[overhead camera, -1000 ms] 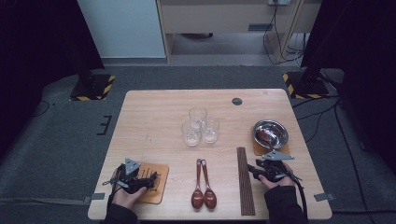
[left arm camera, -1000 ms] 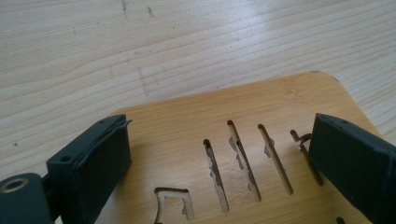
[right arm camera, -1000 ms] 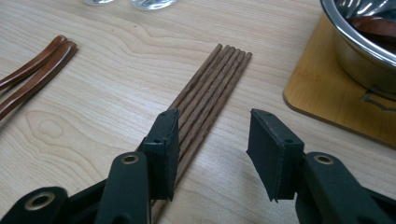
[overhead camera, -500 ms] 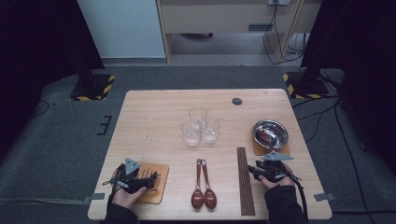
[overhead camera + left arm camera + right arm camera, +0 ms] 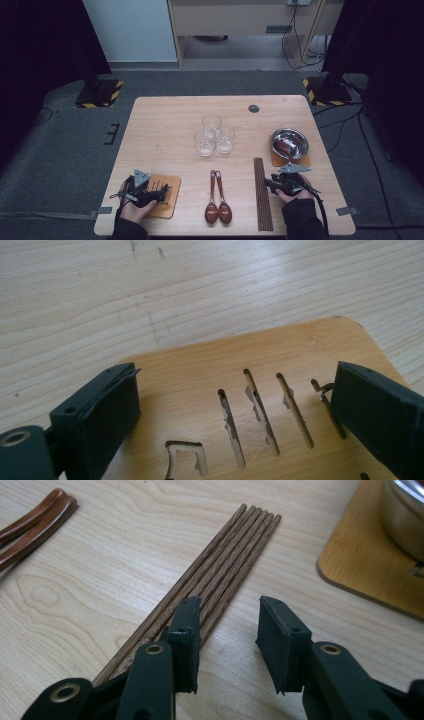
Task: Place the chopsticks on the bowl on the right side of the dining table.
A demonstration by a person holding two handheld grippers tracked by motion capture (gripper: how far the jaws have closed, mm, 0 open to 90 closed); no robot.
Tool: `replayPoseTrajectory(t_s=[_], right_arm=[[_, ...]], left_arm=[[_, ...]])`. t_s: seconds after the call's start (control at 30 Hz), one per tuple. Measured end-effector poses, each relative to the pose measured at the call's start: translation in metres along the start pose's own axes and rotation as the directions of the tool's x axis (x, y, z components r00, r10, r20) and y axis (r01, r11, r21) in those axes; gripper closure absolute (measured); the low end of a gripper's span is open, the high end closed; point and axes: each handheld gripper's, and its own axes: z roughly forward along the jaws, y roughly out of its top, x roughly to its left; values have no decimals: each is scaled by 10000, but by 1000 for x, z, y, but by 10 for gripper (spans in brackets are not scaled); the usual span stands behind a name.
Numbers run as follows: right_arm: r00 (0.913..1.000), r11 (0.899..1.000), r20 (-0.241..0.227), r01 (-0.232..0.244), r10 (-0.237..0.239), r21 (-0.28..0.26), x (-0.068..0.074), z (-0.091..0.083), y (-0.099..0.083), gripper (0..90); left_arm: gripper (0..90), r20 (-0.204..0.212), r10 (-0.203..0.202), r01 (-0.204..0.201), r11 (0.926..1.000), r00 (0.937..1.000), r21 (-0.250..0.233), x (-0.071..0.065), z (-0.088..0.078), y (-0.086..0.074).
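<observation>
On the pale wooden counter [image 5: 165, 125], near its front right corner, the right gripper [image 5: 227, 630] has just been narrowing its unclenched jaws beside the chopsticks [image 5: 210, 580], where one jaw could land on top and scatter them, while the left gripper [image 5: 235, 410] gapes over the slotted coaster [image 5: 280, 355]

From above, my counter [image 5: 165, 125] is lit evenly from overhead, pale and bright against a room that falls to near black at both sides. That picture is soft and slightly grainy, and small things on it lack crisp edges. Shadows there are short and faint. Along my left claw [image 5: 235, 405] the wood grain is sharp in the middle, with a broad sheen washing out the far grain; the black pads at the edges are blurred. Along my right claw [image 5: 225, 640] the light is soft, and the steel bowl [image 5: 405, 515] at the corner is out of focus with a dull glare.
</observation>
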Motion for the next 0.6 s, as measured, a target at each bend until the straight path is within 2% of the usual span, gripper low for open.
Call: replayPoseTrajectory(t_s=[0.33, 0.6], right_arm=[[9999, 9998, -87, 114, -113, 168, 3, 3, 0, 643], [9999, 9996, -52, 117, -116, 268, 0, 2, -1, 701]], left_arm=[[45, 2, 1, -1, 10000, 10000, 4, 0, 0, 0], [45, 1, 1, -1, 10000, 10000, 5, 0, 0, 0]])
